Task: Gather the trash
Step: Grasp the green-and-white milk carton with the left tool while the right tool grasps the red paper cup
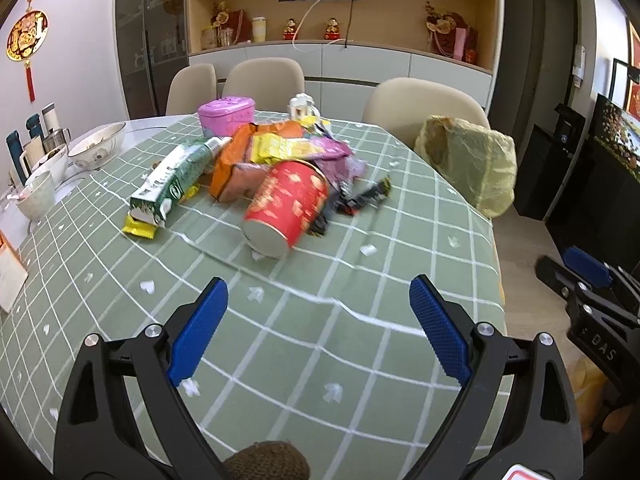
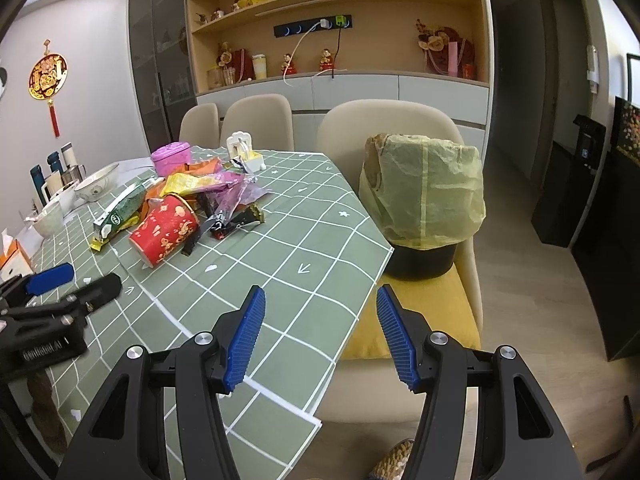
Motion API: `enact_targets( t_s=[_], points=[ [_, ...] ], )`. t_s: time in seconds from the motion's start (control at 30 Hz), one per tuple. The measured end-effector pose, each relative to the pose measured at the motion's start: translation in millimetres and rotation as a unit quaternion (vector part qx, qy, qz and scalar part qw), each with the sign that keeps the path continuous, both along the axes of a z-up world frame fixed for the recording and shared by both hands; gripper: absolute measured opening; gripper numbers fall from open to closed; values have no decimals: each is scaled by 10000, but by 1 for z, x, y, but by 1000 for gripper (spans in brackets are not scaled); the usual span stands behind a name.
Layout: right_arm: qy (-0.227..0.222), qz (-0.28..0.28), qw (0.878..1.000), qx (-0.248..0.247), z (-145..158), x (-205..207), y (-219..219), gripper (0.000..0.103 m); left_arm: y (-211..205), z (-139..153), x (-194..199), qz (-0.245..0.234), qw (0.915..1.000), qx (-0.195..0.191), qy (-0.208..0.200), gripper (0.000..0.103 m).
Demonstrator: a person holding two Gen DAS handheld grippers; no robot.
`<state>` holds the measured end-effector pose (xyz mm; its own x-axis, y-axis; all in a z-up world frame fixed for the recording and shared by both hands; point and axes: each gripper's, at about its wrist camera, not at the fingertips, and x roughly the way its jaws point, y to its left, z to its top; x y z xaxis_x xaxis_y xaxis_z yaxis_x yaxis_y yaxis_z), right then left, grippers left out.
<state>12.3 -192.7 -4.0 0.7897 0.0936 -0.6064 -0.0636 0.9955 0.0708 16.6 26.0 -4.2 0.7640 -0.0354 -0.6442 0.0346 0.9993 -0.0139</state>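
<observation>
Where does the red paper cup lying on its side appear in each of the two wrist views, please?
Left wrist view: the red paper cup lies near the picture's centre, at the front of the trash pile, base toward the camera.
Right wrist view: the cup sits left of centre, at the pile's near edge.
Shared landmark: the pink tin behind the pile.

We see a dining room with pale lilac walls (image 2: 100, 40) and a light wood floor (image 2: 540, 264). Cream chairs (image 2: 256, 120) stand around a table under a green checked cloth (image 2: 280, 248). Behind them, a wooden shelf unit (image 2: 340, 12) holds ornaments above grey cabinets (image 2: 432, 88).
</observation>
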Motion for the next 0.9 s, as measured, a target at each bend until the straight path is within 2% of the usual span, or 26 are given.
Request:
enact_targets(
  t_s=[0.07,0.1,0.17,0.3,0.43,0.6,0.67,0.77,0.83,0.9],
  points=[
    [25,17,10000,-32,0,7,2,55,15,2,13,67,10000,2,-21,89],
    [27,30,10000,-53,0,10,3,55,22,2,19,81,10000,30,-37,94],
    [31,59,9999,-74,1,18,5,55,40,4,37,75,9998,146,-87,94],
    [110,133,9998,-28,2,36,10,55,79,5,71,146,9995,285,65,94],
    [208,300,9993,39,0,51,15,55,126,9,108,271,9995,181,27,93],
    [370,547,9974,295,-6,74,24,55,176,1,157,411,9977,-356,394,85],
    [419,681,9960,399,-8,83,30,55,182,-2,172,398,9972,-353,517,82],
    [552,849,9942,352,-13,98,40,55,186,-9,193,414,9961,-290,721,78],
    [744,977,9923,169,-17,106,49,55,186,-17,205,350,9938,-442,960,76],
    [919,1080,9899,1,-20,113,59,55,185,-23,213,293,9904,-577,1224,65]
  ],
)
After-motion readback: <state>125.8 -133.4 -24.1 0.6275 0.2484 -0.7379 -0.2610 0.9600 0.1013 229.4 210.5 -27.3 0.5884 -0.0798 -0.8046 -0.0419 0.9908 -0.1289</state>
